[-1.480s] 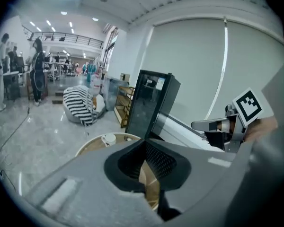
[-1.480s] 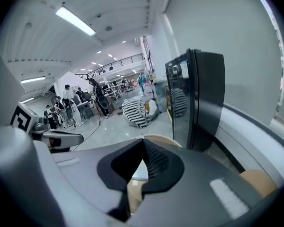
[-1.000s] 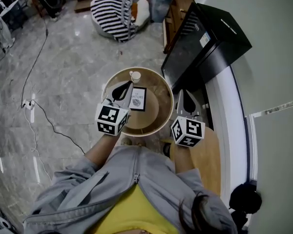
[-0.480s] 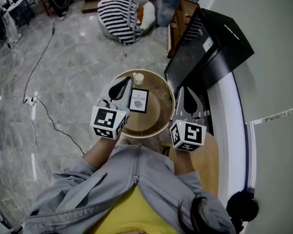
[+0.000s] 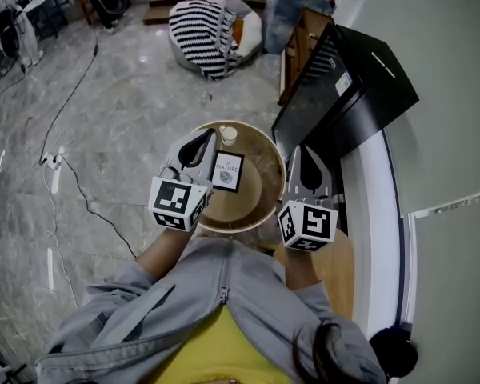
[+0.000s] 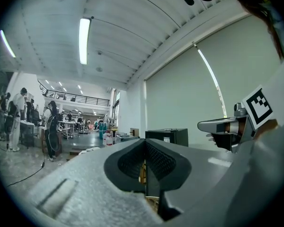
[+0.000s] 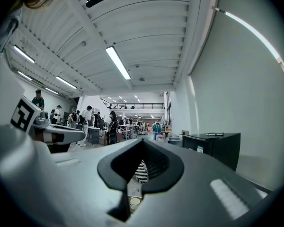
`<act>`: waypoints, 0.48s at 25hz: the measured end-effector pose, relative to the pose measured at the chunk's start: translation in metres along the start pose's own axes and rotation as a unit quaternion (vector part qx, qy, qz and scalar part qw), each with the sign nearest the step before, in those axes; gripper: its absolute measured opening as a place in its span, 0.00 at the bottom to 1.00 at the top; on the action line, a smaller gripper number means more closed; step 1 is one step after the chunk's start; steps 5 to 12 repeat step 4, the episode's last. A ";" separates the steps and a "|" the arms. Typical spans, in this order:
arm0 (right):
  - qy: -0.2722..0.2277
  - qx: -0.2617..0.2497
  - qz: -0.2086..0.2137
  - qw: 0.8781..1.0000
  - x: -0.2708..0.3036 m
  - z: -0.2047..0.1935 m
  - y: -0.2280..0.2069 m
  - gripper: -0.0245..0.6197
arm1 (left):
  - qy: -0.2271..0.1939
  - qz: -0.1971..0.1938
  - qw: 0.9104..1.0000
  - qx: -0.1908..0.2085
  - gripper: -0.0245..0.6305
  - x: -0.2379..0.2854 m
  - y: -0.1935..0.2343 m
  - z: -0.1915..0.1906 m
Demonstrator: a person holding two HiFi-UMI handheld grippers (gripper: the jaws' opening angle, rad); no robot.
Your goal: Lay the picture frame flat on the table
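Both sets of fingers closed and empty, left gripper [image 5: 202, 144] just beside picture frame [image 5: 227, 171] on round table [image 5: 260, 192], right gripper [image 5: 304, 160] at its edge; risk: closed-finger nudge skids frame into cup [image 5: 228, 134].

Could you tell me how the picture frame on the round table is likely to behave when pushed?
The picture frame looks thin with a dark, straight border, so probably stiff and light. Whether it stands or lies is unclear from above; if propped, a nudge near its top would likely tip it. Its front may be glazed, so possibly slippery and fragile.
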State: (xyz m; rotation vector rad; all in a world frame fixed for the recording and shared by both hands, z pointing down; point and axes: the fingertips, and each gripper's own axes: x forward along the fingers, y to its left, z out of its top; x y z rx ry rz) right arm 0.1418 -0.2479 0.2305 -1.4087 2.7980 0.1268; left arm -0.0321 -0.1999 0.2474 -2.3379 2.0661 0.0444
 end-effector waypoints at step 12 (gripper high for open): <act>0.007 0.001 0.007 1.000 -0.004 -0.007 -0.005 0.03 | -0.005 0.005 1.000 -0.002 0.05 0.000 -0.009 -0.003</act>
